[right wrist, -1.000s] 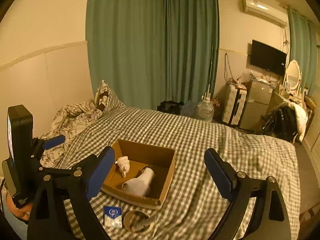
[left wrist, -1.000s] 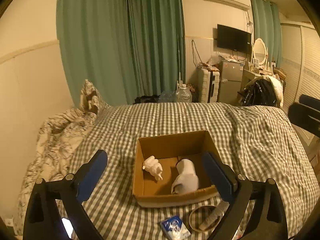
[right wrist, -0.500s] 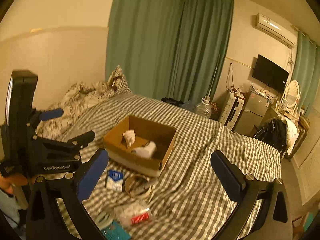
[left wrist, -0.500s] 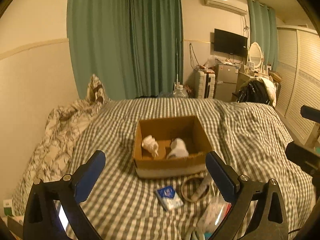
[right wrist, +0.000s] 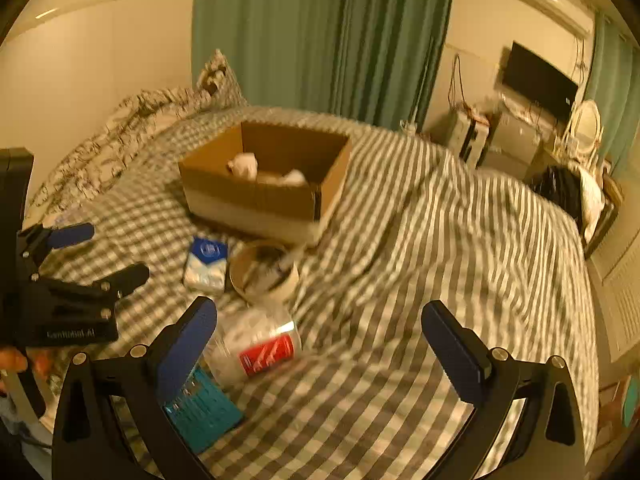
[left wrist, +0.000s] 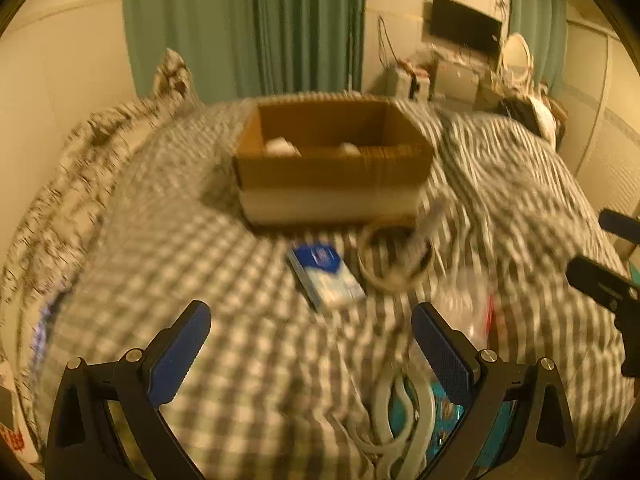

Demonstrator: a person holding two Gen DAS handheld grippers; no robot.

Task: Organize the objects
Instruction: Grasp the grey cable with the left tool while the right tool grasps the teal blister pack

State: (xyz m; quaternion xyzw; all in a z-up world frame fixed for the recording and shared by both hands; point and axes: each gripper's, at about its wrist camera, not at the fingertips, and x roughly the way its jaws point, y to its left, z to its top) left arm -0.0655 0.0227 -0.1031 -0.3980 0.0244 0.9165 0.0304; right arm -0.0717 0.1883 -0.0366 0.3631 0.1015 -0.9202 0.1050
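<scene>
A cardboard box stands on the checked bed and holds two white items. In front of it lie a blue-and-white packet, a tape ring with a pen-like thing across it, a clear bottle with a red label, a teal card and a grey hanger-like piece. My left gripper is open and empty, low over the bed before the packet. My right gripper is open and empty above the bottle's right side.
A crumpled patterned duvet and pillow lie at the bed's left. Green curtains hang behind. A TV, mirror and cluttered furniture stand at the right. The left gripper shows at the left edge of the right wrist view.
Both grippers have dropped lower and pulled back from the box. More loose objects in front of the box have come into view. Both views are blurred by motion.
</scene>
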